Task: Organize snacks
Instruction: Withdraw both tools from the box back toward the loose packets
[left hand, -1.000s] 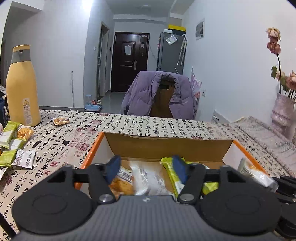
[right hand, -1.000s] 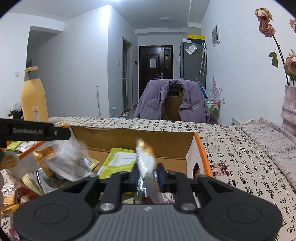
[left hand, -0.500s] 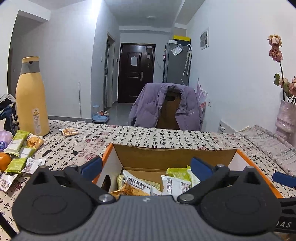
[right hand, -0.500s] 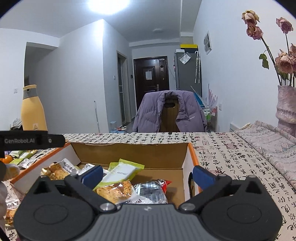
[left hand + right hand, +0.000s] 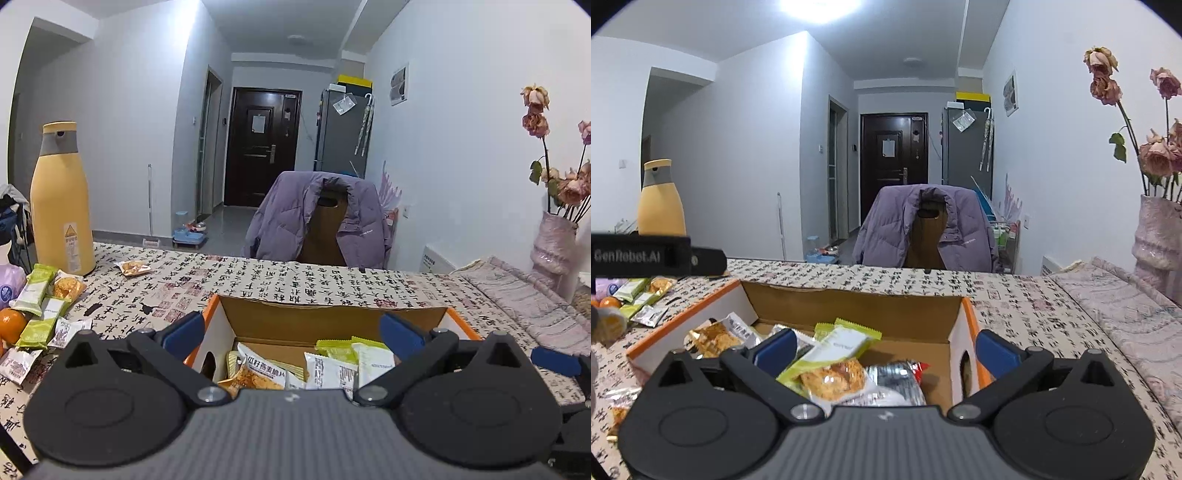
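An orange-rimmed cardboard box (image 5: 332,314) (image 5: 849,302) sits on the table and holds several wrapped snacks (image 5: 325,365) (image 5: 831,354). My left gripper (image 5: 293,332) hovers above the box's near side, open and empty. My right gripper (image 5: 886,347) hangs over the box's right half, open with nothing between its blue pads. Loose snack packets (image 5: 40,306) (image 5: 642,295) and an orange (image 5: 11,325) lie on the table to the left of the box. One more packet (image 5: 133,267) lies near the bottle.
A tall yellow bottle (image 5: 61,199) stands at the table's far left. A chair with a purple jacket (image 5: 317,221) is beyond the far edge. A vase of dried roses (image 5: 1156,236) stands at the right on a folded cloth (image 5: 1126,314).
Both grippers opened wide and let their snacks fall into the box, then rose and drew back a little from it.
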The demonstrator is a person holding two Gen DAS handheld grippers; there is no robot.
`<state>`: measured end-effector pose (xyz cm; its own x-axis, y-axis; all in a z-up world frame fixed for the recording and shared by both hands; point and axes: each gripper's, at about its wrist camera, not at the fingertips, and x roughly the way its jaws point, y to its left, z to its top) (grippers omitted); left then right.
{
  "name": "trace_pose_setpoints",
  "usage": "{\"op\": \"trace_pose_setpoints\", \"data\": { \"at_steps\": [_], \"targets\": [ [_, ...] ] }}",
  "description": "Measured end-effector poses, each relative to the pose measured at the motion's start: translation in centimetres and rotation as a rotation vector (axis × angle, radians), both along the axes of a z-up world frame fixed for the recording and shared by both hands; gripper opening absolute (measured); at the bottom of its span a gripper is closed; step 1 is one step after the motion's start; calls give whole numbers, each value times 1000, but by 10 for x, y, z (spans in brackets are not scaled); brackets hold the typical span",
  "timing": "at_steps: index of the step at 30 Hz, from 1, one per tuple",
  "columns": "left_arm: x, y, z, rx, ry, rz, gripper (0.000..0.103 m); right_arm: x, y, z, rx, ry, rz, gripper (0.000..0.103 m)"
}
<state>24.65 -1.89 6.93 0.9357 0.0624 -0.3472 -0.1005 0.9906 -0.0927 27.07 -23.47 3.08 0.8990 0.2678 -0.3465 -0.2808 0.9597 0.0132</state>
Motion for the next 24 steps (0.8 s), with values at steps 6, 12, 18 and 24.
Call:
{"op": "trace_pose_setpoints", "data": {
  "at_steps": [6, 12, 18, 24],
  "targets": [
    [-22, 5, 7, -25, 17, -7, 103, -28, -5, -2, -5, 60, 13, 103],
    [-49, 4, 0, 11, 39, -20, 103, -52, 2, -13, -8, 116, 36, 103],
    [-75, 14, -15, 25, 83, -7, 103, -66, 8, -35, -42, 187, 15, 103],
    [-98, 26, -25, 7, 107, 9, 103, -59, -2, -53, -51, 256, -69, 103]
  ]
}}
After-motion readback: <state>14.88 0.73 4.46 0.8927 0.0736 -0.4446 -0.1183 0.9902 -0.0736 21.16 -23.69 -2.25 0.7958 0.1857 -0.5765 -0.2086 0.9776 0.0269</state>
